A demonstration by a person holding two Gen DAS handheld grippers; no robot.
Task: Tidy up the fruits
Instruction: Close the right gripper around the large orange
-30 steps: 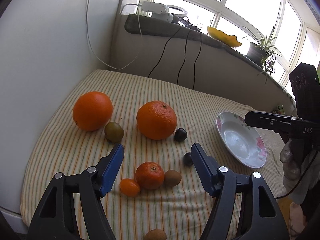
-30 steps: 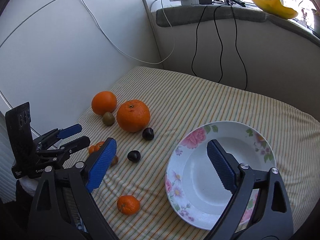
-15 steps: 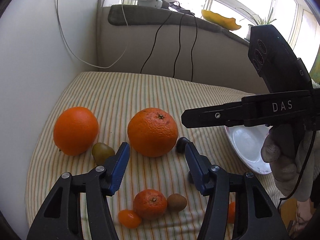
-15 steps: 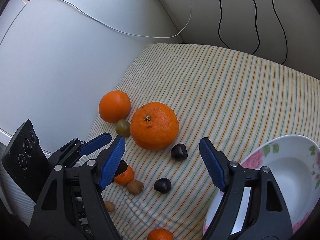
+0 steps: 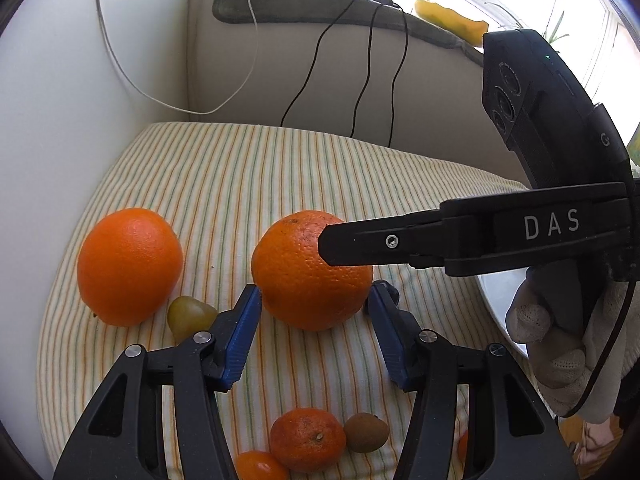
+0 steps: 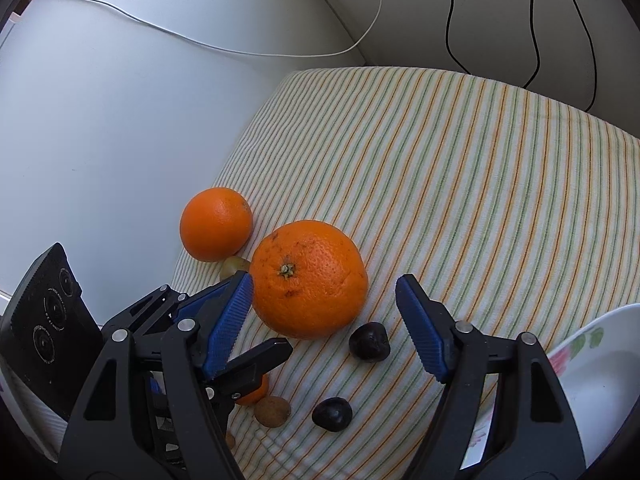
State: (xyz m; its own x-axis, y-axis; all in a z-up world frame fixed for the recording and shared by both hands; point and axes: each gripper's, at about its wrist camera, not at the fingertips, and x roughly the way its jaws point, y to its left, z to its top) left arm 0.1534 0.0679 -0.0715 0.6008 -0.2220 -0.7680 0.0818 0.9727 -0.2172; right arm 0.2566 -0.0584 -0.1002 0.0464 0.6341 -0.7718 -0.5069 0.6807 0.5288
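Fruit lies scattered on the striped cloth (image 6: 460, 168) of the tabletop, with the large orange (image 5: 312, 270) sitting between the spread blue pads of the left gripper (image 5: 314, 304), neither pad clearly touching it. The right gripper (image 6: 324, 300) hangs over the same orange with its jaws wide apart, two dark plums (image 6: 369, 341) below it and the floral plate (image 6: 600, 380) off to its right.

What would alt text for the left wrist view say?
An open blue-padded left gripper frames a large dimpled orange on a striped green-and-orange cloth; the black right gripper crosses in front. A smoother orange sits left.
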